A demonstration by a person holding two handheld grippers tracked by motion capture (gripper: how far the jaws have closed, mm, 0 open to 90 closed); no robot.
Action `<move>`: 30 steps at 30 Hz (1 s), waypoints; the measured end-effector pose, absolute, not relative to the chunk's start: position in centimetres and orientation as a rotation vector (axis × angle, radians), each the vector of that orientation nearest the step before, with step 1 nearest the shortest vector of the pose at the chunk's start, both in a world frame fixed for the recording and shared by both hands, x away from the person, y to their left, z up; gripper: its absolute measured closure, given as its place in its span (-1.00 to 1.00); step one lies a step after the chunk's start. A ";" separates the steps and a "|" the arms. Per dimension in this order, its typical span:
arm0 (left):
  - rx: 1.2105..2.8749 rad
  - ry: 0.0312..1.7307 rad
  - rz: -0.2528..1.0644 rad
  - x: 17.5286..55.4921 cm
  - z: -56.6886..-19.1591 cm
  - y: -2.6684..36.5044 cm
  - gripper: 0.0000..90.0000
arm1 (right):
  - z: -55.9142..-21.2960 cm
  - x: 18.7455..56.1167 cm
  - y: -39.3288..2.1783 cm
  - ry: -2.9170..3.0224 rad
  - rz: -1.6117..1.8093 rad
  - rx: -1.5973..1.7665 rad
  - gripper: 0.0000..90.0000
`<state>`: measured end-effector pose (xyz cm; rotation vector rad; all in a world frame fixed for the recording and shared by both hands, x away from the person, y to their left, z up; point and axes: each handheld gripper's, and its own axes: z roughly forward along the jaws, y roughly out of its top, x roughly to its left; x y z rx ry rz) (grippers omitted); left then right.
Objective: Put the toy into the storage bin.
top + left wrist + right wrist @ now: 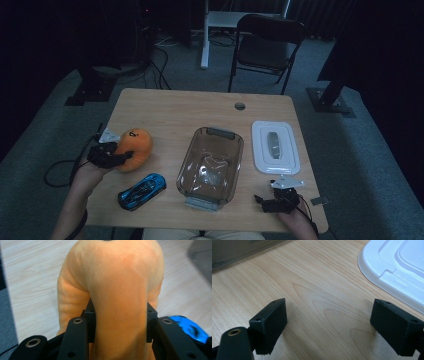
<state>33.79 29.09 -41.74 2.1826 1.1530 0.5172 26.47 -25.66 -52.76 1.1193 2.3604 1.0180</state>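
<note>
Orange plush toy [134,148] above wooden table [165,107]

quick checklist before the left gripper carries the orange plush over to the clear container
1. Grip: left gripper has both pads pressed into the orange plush toy: ok.
2. Toy lifted off the table: cannot tell.
3. Clear container open on top, its white lid lying apart to its right: ok.
4. Container contents: something crumpled and clear seems to lie on its floor, cannot tell what.
5. Blue toy car sits nearer the person than the toy, off the straight line to the container: ok.
6. Right gripper open, holding nothing, beside the container's near corner: ok.
</note>
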 end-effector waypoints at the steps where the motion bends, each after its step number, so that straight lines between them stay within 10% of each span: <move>1: 2.203 1.126 0.511 33.7 -41.5 28.7 0.40 | -52.8 26.5 -25.7 2.361 1.018 1.119 -0.70; 30: 2.217 0.815 0.556 34.6 -31.8 21.5 0.40 | -52.8 26.5 -25.7 2.362 1.020 1.115 -0.70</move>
